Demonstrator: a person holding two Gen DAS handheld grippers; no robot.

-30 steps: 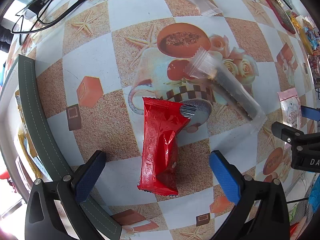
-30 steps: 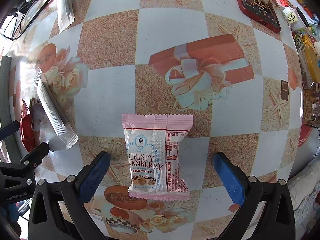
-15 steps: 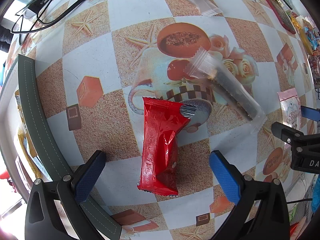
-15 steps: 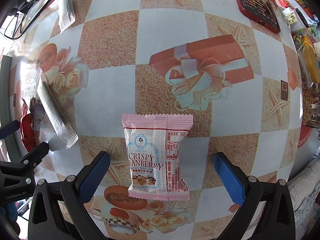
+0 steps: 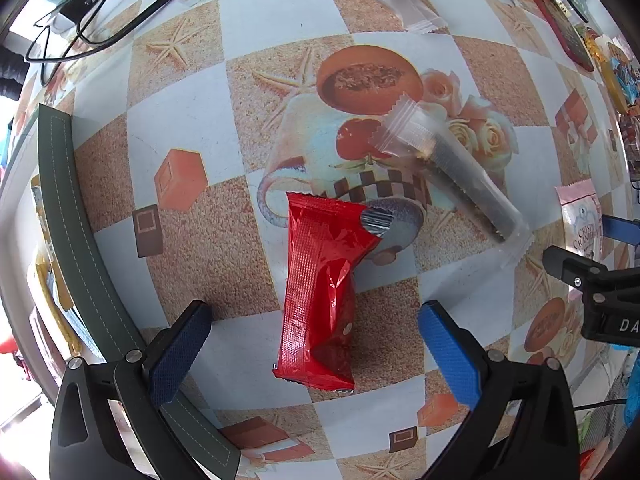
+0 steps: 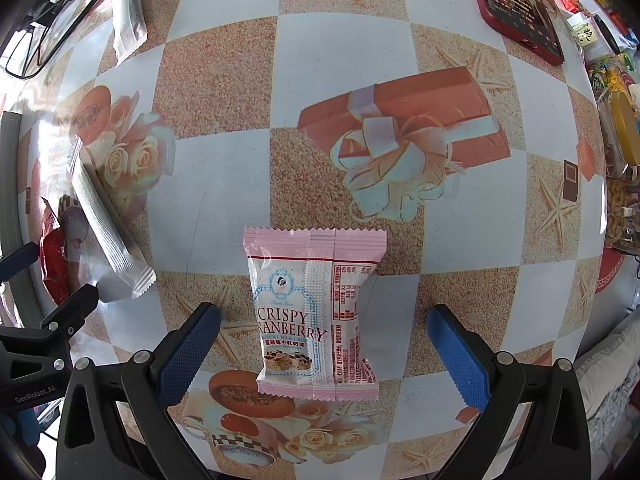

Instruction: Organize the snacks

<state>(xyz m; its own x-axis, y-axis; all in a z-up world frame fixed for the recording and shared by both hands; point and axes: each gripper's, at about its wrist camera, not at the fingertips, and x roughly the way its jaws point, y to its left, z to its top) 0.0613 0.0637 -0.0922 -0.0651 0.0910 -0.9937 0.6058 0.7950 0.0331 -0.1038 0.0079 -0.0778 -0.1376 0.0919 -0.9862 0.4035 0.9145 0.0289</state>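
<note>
A red foil snack packet (image 5: 320,292) lies on the patterned tablecloth, its lower end between the blue pads of my left gripper (image 5: 316,348), which stands open above it. A clear wrapper with a dark bar (image 5: 460,176) lies up and to the right of it. In the right wrist view a pink "Crispy Cranberry" packet (image 6: 314,312) lies flat between the fingers of my right gripper (image 6: 322,344), also open. The clear wrapper (image 6: 106,224) and the red packet (image 6: 54,264) show at that view's left edge. The pink packet (image 5: 582,224) appears at the right of the left wrist view.
A dark green strip (image 5: 76,232) runs along the table's left edge. Black cables (image 5: 100,4) lie at the far left corner. A red-cased phone (image 6: 516,4) rests at the far right, with jars and small packets (image 6: 620,128) beside it. Another pale wrapper (image 6: 128,20) lies far left.
</note>
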